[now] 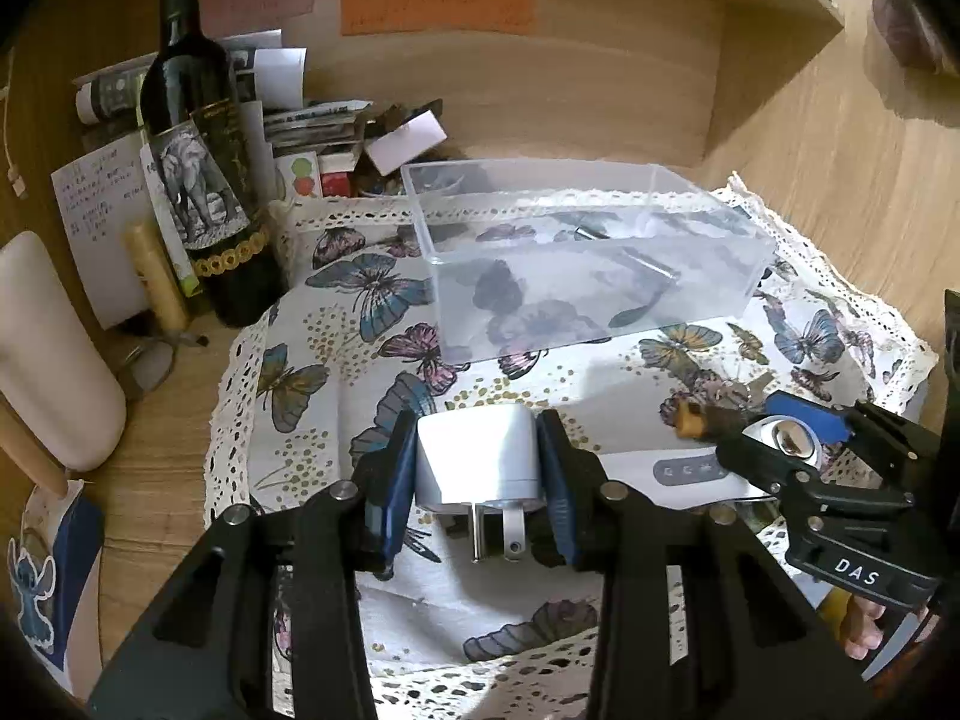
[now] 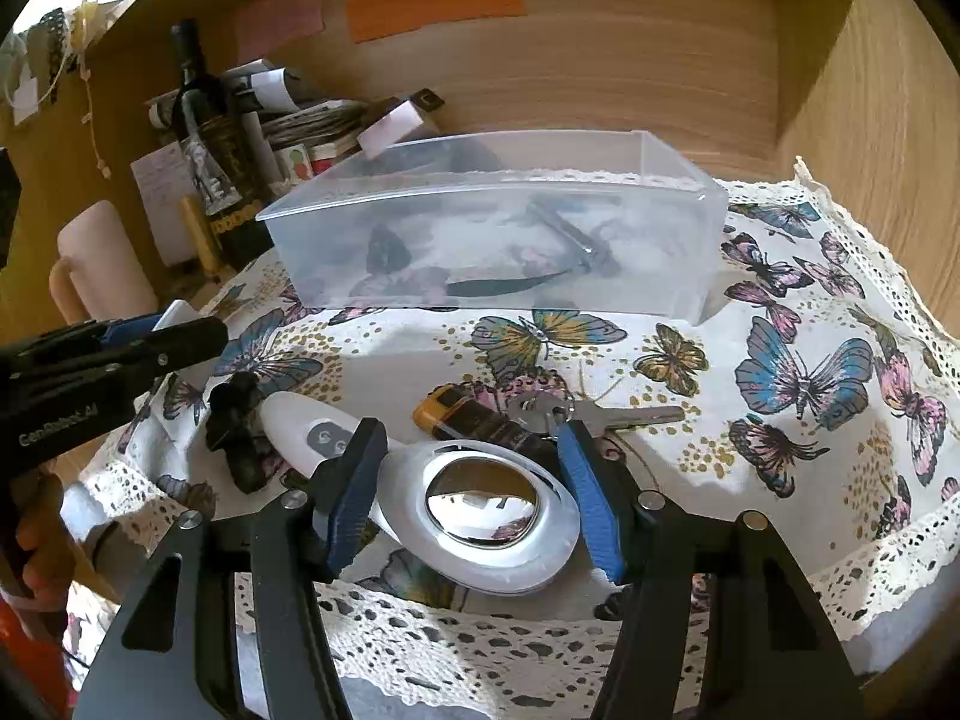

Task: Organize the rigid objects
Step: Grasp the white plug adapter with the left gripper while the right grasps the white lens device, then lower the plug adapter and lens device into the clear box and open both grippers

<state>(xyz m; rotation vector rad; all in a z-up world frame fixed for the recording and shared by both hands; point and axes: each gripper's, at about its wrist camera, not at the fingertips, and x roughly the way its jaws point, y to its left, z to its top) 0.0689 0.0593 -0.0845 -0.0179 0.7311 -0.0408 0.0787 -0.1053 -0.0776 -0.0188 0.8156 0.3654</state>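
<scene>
From the left wrist view, the left tool [image 1: 477, 474] pinches a white plug adapter [image 1: 480, 459] between its blue pads, one pad on each flat side, prongs pointing back toward the camera. That hold leaves the rounded body facing the clear plastic bin [image 1: 585, 252], which sits beyond the adapter on the butterfly cloth [image 1: 336, 420]; the grip looks set for carrying the adapter forward and dropping it in. The bin already holds dark items, seemingly pliers or similar, blurred through the wall. To the right of the adapter, the right tool [image 1: 792, 438] hovers at a white handheld device [image 1: 678, 471]. A wine bottle [image 1: 201, 150] stands left of the bin, off the cloth on the wooden worktop [image 1: 168, 450].

From the right wrist view, the right tool [image 2: 474, 492] is spread, its pads on either side of the device's round head [image 2: 480, 504] with its mirrored metal disc; whether the pads touch the rim yet cannot be told. The head is the widest firm part, so straddling it there probably gives the surest hold. Just beyond the head lie a yellow-tipped dark cylinder [image 2: 474, 414] and a bunch of keys [image 2: 600, 414], with a black clip-like piece [image 2: 237, 438] to the left, all short of the bin [image 2: 492, 228] and likely awaiting sorting.
</scene>
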